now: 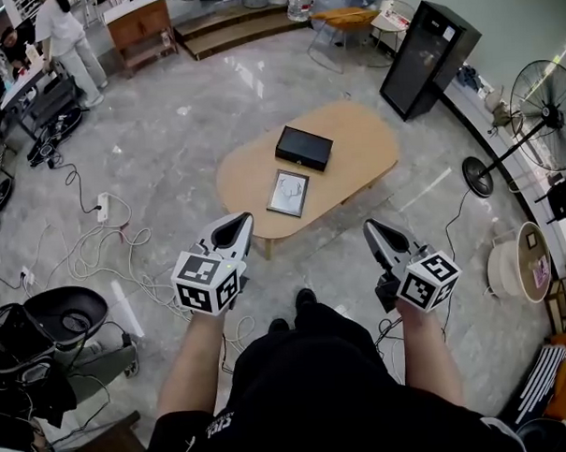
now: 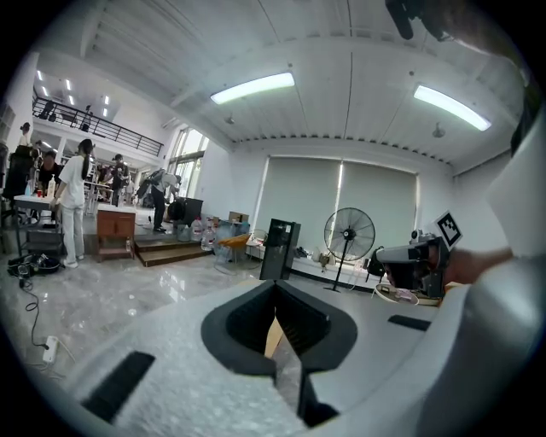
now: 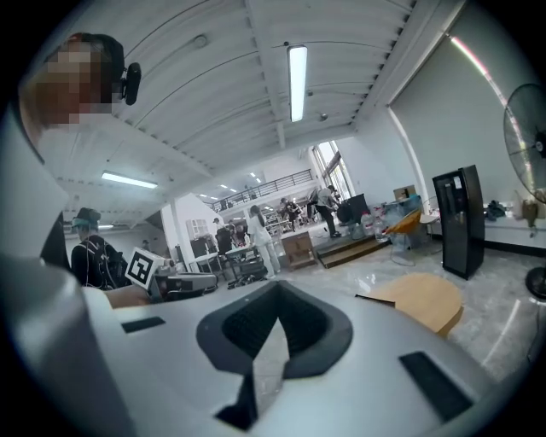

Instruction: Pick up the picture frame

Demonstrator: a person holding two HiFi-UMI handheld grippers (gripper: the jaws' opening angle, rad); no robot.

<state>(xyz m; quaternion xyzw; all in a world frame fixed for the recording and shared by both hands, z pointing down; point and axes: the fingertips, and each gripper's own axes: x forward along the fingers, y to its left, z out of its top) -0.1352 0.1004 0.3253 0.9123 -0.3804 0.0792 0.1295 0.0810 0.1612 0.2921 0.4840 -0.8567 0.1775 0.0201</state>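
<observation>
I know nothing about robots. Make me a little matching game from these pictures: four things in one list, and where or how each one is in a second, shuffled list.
Things:
1. picture frame
2. black box
3. standing fan
4. left gripper

Places or states:
A. on the floor, to the right of the table
B. jaws shut, nothing between them, held in the air
C. flat on the table, on the side nearer the person
D. flat on the table, on the side farther from the person

Pairs: 1-C, 2-D, 3-A, 4-B.
</observation>
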